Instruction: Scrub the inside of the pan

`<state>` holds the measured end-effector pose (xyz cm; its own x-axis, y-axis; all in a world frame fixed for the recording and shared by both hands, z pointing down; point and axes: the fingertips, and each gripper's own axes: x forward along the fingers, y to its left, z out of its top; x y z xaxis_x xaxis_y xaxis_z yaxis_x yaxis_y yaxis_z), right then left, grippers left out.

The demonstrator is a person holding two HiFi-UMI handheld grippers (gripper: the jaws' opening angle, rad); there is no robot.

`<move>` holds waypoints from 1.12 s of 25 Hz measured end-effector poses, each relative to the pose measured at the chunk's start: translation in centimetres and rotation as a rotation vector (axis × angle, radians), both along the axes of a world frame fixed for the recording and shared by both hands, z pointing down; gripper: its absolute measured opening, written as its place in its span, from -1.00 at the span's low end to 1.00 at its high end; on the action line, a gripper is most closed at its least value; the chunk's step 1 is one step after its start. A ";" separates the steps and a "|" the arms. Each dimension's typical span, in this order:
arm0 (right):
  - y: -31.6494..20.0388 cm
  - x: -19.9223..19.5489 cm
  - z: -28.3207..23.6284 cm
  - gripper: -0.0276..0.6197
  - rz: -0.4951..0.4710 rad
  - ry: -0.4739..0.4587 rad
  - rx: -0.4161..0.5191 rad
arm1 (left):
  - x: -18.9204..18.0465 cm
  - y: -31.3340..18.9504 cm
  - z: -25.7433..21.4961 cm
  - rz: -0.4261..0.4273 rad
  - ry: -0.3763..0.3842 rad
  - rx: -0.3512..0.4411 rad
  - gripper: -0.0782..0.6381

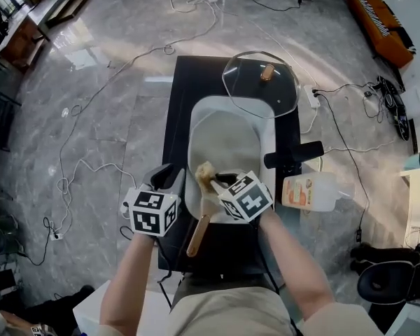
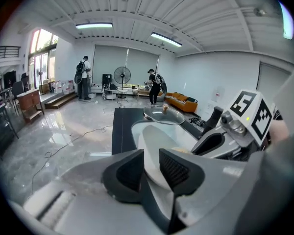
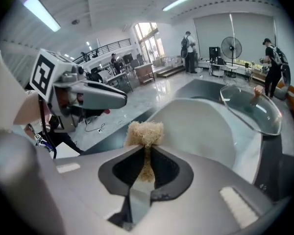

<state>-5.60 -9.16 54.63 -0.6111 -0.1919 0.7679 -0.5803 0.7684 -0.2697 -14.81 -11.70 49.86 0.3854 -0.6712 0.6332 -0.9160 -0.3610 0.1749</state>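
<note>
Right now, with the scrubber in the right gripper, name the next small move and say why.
Probably push the right gripper down and forward so the scrubber rubs the inside of the pan. The scrubber is clamped in its jaws over the pan's near end, contact unclear, and the left gripper seems closed on the near rim, steadying the pan.

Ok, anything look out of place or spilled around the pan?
Nothing stands out. The glass lid lies off the pan, on the far end of the table, and no spill or damage shows.
</note>
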 end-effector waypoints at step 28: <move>4.7 8.2 -40.5 -0.77 0.222 -0.323 0.801 | 1.2 5.5 -33.8 0.023 -0.004 0.583 -0.59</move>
